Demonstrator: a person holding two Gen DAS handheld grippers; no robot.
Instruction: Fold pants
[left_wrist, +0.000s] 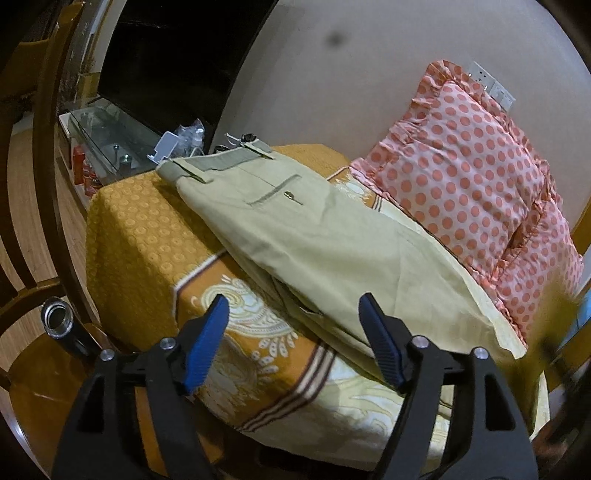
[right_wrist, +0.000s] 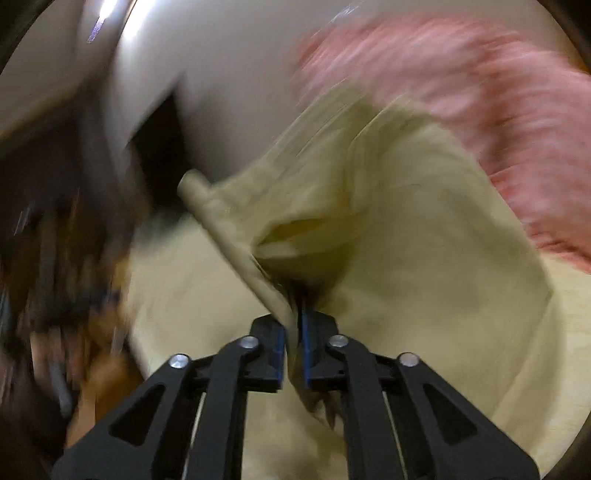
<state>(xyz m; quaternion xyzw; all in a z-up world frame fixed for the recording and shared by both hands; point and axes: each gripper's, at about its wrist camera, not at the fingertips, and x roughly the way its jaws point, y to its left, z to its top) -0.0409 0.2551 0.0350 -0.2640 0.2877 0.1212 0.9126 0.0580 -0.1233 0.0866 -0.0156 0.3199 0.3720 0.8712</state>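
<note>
The beige pants (left_wrist: 317, 236) lie on the orange bedspread (left_wrist: 140, 229), just beside the spotted pink pillow (left_wrist: 469, 173). They look folded once the long way, one leg on top of the other. The left gripper (left_wrist: 293, 343) hangs wide open near the pants, holding nothing. The right gripper (right_wrist: 293, 347) is pinched tight on a hemmed edge of the pants, and that view is blurry. The pants probably need at least one more fold across.

Home bedroom — bed (left_wrist: 147, 229), frilled pillow (left_wrist: 461, 166).
</note>
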